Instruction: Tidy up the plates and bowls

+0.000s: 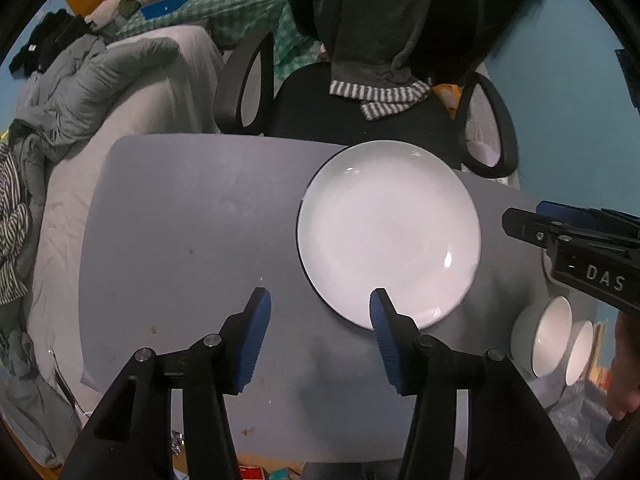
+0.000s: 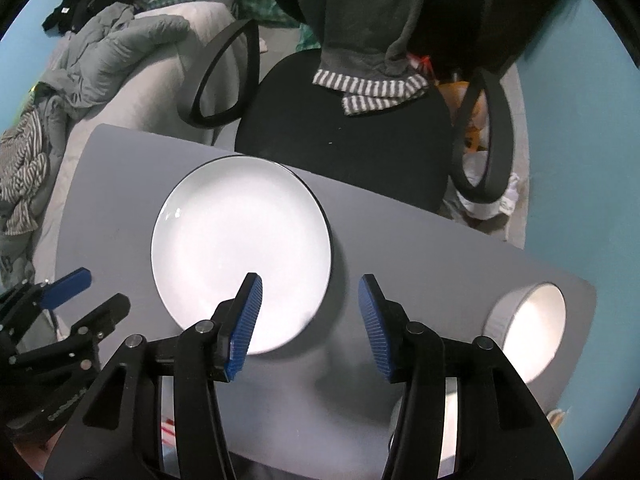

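Observation:
A white plate [image 1: 388, 232] with a dark rim lies on the grey table [image 1: 192, 220]; it also shows in the right wrist view [image 2: 240, 248]. My left gripper [image 1: 318, 300] is open and empty above the table, its right finger over the plate's near edge. My right gripper [image 2: 310, 286] is open and empty above the plate's near right edge; it shows at the right of the left wrist view [image 1: 560, 236]. Two white bowls [image 1: 554, 336] sit at the table's right end. One bowl [image 2: 528, 332] shows right of my right gripper, and another bowl [image 2: 450, 428] lies partly hidden under it.
A black office chair [image 1: 360, 112] with grey clothes draped on it stands behind the table. A bed [image 1: 120, 120] with piled clothing lies to the left. A blue wall [image 1: 568, 100] is at the right. The left gripper shows at the left of the right wrist view [image 2: 68, 292].

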The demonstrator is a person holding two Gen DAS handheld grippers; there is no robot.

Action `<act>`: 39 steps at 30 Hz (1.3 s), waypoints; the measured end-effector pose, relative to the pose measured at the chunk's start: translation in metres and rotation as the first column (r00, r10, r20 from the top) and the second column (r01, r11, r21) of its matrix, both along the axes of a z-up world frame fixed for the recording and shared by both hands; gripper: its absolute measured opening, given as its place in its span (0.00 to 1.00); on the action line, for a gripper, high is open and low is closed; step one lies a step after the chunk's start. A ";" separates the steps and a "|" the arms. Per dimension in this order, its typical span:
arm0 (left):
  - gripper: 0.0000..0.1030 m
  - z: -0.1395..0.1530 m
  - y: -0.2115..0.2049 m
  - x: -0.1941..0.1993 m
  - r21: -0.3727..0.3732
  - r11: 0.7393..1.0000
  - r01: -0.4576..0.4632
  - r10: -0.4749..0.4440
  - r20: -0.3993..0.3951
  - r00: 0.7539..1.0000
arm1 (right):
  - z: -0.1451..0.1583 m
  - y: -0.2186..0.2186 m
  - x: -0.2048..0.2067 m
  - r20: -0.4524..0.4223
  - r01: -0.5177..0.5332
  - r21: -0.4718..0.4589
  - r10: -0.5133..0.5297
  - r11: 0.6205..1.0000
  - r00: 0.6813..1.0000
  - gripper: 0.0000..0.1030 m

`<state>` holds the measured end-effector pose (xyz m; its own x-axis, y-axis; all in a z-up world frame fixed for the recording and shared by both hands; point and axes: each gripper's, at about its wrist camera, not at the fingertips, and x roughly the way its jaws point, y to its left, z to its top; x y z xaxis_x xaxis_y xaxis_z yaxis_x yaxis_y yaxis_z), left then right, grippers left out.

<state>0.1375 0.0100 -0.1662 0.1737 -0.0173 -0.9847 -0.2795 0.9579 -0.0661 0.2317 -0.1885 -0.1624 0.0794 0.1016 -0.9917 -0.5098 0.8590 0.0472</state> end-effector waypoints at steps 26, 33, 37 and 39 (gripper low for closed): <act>0.52 0.059 -0.068 -0.074 -0.066 0.977 0.202 -0.195 0.099 0.976 | 0.076 -0.091 -0.091 0.149 0.189 -0.014 -0.185 0.982 0.971 0.49; 0.52 0.064 -0.089 -0.078 -0.099 0.963 0.252 -0.241 0.110 0.964 | 0.089 -0.119 -0.114 0.175 0.239 -0.037 -0.230 0.970 0.957 0.49; 0.52 0.064 -0.101 -0.077 -0.108 0.954 0.280 -0.269 0.106 0.957 | 0.094 -0.133 -0.123 0.179 0.273 -0.041 -0.261 0.961 0.949 0.49; 0.52 0.064 -0.105 -0.077 -0.106 0.951 0.290 -0.279 0.106 0.954 | 0.096 -0.141 -0.127 0.179 0.290 -0.044 -0.278 0.956 0.944 0.49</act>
